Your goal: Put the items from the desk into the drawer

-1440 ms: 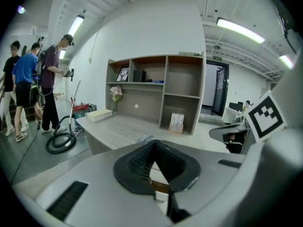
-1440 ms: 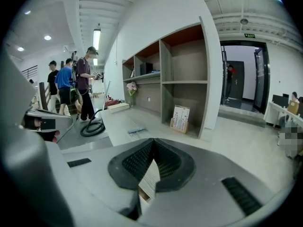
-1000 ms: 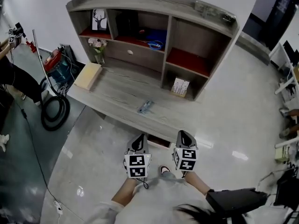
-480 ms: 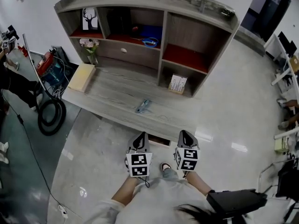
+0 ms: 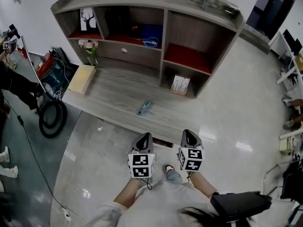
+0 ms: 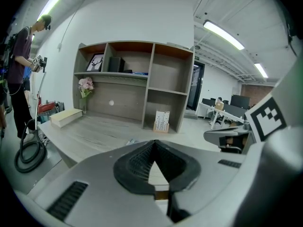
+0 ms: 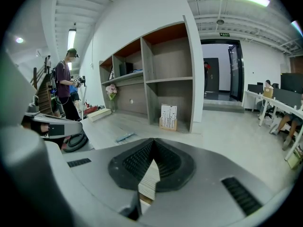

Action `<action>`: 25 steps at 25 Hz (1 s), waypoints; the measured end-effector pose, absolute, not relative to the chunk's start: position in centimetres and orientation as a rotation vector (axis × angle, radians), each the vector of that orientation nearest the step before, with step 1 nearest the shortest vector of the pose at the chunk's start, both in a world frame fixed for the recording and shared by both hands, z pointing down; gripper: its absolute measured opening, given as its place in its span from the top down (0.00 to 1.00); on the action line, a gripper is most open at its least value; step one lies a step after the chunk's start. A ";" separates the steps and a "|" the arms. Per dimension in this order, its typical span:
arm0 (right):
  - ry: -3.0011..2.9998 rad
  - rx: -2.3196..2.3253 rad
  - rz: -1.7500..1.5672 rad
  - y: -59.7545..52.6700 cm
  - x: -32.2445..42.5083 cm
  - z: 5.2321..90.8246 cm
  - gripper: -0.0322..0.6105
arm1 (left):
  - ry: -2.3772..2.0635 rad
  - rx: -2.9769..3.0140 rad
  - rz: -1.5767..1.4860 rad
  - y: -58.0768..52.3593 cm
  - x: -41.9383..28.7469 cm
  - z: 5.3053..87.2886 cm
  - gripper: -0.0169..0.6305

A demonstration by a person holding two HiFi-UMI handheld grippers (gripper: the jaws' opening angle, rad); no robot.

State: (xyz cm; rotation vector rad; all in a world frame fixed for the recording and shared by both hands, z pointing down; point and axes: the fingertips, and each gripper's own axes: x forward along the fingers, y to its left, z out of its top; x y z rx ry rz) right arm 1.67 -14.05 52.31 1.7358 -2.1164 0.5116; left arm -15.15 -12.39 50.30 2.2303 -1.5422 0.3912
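Here both grippers are held low in front of the desk (image 5: 118, 93), short of its front edge. The left gripper (image 5: 144, 141) has its jaws meeting at the tips with nothing between them, and the right gripper (image 5: 189, 137) is the same. A small blue-grey item (image 5: 145, 108) lies on the desk near the front edge, apart from both. The drawer (image 5: 132, 55), with its round knob, is closed.

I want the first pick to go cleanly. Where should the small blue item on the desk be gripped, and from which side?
Probably across the narrow middle of the blue item, from above, jaws crosswise to its length. It lies flat and slanted on the desk, long and thin, with bare wood around it.
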 end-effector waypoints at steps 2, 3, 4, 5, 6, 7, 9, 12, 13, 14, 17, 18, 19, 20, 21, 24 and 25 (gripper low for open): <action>-2.111 1.739 0.515 -14.0 1.9 52.4 0.95 | -1.536 2.237 0.400 -12.4 -15.1 50.4 0.98; -2.108 1.741 0.516 -14.0 2.0 52.4 0.95 | -1.532 2.242 0.403 -12.5 -15.0 50.4 0.98; -2.105 1.744 0.518 -14.0 2.2 52.4 0.95 | -1.526 2.248 0.402 -12.5 -14.9 50.4 0.98; -2.102 1.747 0.519 -14.0 2.4 52.5 0.95 | -1.520 2.254 0.401 -12.6 -14.8 50.4 0.95; -2.099 1.750 0.519 -14.0 2.5 52.5 0.95 | -1.518 2.258 0.401 -12.8 -14.8 50.3 0.95; -2.097 1.753 0.520 -14.1 2.6 52.5 0.95 | -1.517 2.259 0.404 -12.9 -14.8 50.4 0.95; -2.093 1.760 0.521 -14.2 2.8 52.5 0.95 | -1.519 2.260 0.413 -13.2 -14.8 50.4 0.95; -2.088 1.769 0.523 -14.4 3.1 52.4 0.95 | -1.513 2.263 0.413 -13.6 -14.7 50.4 0.92; -2.086 1.771 0.523 -14.5 3.2 52.4 0.95 | -1.512 2.266 0.411 -13.7 -14.6 50.3 0.92; -2.084 1.774 0.524 -14.5 3.2 52.4 0.95 | -1.511 2.270 0.408 -13.8 -14.6 50.3 0.92; -2.076 1.781 0.527 -14.6 3.4 52.4 0.95 | -1.504 2.276 0.404 -14.0 -14.5 50.3 0.89; -2.074 1.783 0.529 -14.6 3.5 52.5 0.95 | -1.498 2.274 0.404 -14.1 -14.5 50.3 0.88; -2.071 1.785 0.531 -14.6 3.6 52.5 0.95 | -1.492 2.273 0.402 -14.2 -14.4 50.4 0.88; -2.069 1.788 0.534 -14.7 3.6 52.5 0.95 | -1.486 2.273 0.398 -14.3 -14.4 50.4 0.88; -2.067 1.791 0.536 -14.7 3.7 52.5 0.95 | -1.480 2.273 0.394 -14.4 -14.3 50.4 0.85; -2.060 1.798 0.538 -14.8 3.9 52.5 0.95 | -1.474 2.268 0.400 -14.5 -14.3 50.6 0.84; -2.058 1.799 0.539 -14.8 3.9 52.5 0.95 | -1.474 2.265 0.406 -14.6 -14.3 50.7 0.84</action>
